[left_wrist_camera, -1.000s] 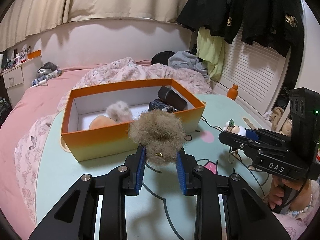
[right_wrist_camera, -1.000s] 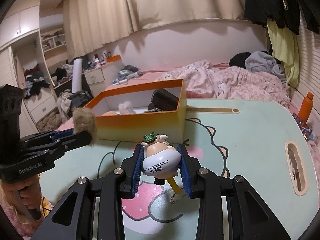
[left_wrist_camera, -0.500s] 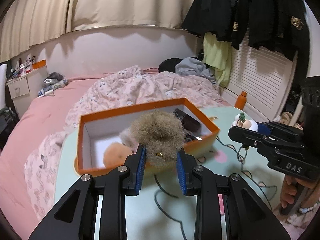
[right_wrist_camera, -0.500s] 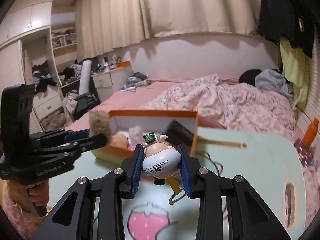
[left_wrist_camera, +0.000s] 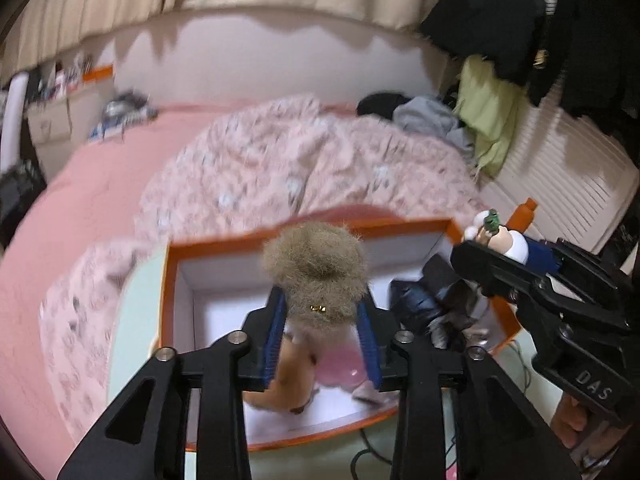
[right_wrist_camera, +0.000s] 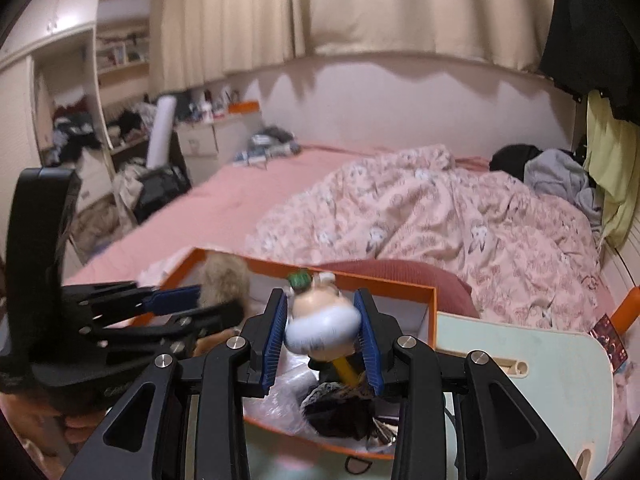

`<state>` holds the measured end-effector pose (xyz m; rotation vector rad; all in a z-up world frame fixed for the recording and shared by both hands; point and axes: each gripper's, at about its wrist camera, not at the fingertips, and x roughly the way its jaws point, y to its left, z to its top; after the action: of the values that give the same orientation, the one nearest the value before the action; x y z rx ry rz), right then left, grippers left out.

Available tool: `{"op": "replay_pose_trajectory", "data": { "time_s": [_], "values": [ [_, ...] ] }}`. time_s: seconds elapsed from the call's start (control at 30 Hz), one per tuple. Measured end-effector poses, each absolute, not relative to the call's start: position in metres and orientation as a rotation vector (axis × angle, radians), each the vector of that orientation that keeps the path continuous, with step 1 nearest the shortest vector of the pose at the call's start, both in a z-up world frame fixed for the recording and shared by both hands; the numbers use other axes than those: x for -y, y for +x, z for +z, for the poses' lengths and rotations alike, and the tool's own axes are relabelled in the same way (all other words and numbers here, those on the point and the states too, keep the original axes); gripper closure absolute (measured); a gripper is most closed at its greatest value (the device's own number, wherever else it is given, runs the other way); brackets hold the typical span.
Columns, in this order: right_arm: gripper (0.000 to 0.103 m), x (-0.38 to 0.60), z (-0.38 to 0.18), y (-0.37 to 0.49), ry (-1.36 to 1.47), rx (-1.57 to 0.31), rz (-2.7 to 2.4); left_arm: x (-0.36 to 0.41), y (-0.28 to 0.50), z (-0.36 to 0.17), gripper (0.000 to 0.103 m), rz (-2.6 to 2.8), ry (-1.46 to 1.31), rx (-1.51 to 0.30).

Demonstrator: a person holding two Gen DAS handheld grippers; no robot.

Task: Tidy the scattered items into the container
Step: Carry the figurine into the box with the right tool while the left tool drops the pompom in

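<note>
Left wrist view: above the orange box [left_wrist_camera: 440, 225], the left hand-held gripper [left_wrist_camera: 322, 334], jaws just opening, loosely brackets the fur ball [left_wrist_camera: 316, 270]; the right hand-held gripper [right_wrist_camera: 322, 338], likewise easing, brackets the figurine [right_wrist_camera: 320, 318] for dropping in.

Our left gripper [left_wrist_camera: 322, 330] is matte black, built of angular linkage arms with triangular cut-outs near the base. Round silver screws sit at each joint, two on either side. Its fingers [left_wrist_camera: 275, 330] carry ribbed blue pads on their inner faces. Our right gripper [right_wrist_camera: 320, 330] has the same make: black arms, silver screws, blue ribbed pads. Seen from the side, each tool has a tall black block behind the fingers; the right one bears white letters "DAS", while the left one's lettering is too blurred to read.
</note>
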<state>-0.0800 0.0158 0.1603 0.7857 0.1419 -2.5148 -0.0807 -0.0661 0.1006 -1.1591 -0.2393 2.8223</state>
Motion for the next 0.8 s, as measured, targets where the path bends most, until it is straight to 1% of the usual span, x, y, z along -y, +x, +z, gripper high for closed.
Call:
{"op": "replay_pose_trajectory", "data": {
  "time_s": [0.03,0.07,0.1,0.23,0.37,0.43,0.5,0.8],
  "values": [
    [0.062,-0.014,0.158,-0.082,0.797,-0.149,-2.521,0.068,-0.079,0.097,0.066,2.824,-1.175,0.243],
    [0.049,-0.014,0.156,-0.082,0.799,-0.15,-2.528,0.07,-0.077,0.094,0.065,2.826,-1.177,0.241],
    [0.042,-0.014,0.155,-0.081,0.796,-0.153,-2.534,0.071,-0.075,0.092,0.061,2.829,-1.176,0.238],
    [0.042,-0.011,0.152,-0.073,0.775,-0.229,-2.557,0.077,-0.065,0.093,0.055,2.827,-1.144,0.264],
    [0.042,-0.008,0.15,-0.066,0.765,-0.283,-2.567,0.076,-0.055,0.097,0.053,2.833,-1.109,0.259],
    [0.042,-0.007,0.148,-0.063,0.759,-0.305,-2.572,0.075,-0.052,0.1,0.042,2.839,-1.101,0.245],
    [0.042,-0.007,0.147,-0.062,0.742,-0.32,-2.581,0.073,-0.049,0.101,0.038,2.856,-1.094,0.228],
    [0.042,-0.005,0.144,-0.057,0.742,-0.328,-2.574,0.076,-0.037,0.102,0.038,2.89,-1.066,0.22]
  ]
}}
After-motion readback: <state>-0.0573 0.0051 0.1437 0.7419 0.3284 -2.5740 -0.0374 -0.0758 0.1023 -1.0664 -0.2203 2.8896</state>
